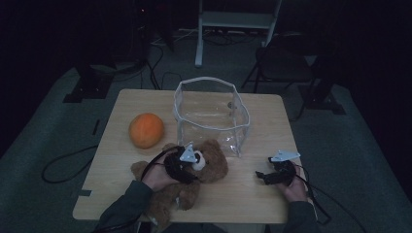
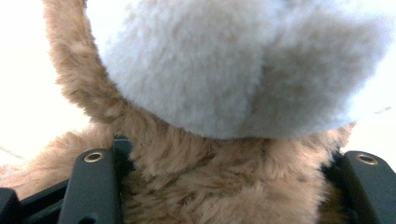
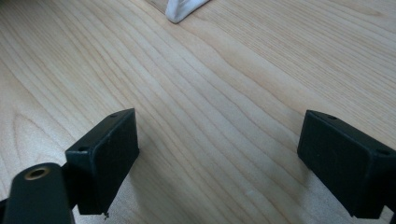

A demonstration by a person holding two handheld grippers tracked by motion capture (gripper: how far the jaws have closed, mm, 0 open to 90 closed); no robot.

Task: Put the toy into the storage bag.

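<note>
Your left tongs (image 1: 187,162) are clamping the brown teddy bear (image 1: 204,167) at the neck, just under its pale muzzle (image 2: 243,65); in the left gripper view fur is bulging between both black jaws, which are standing about halfway in. The bear is lying on the table (image 1: 121,145) directly in front of the clear plastic bin (image 1: 211,114), its head close to the bin's near wall and its legs trailing toward the table's near edge. Your right tongs (image 3: 217,149) are gaping wide with bare wood between them, resting to the right of the bin and near the table's right edge; a white corner of the bin (image 3: 182,9) is showing ahead of them. An orange ball (image 1: 145,130) is sitting to the left of the bin, well apart from the bear's head. No writing or label is reading clearly on the bin, the bear or the ball. You are having open table to the left of the ball and in front of the bin between your two hands.
</note>
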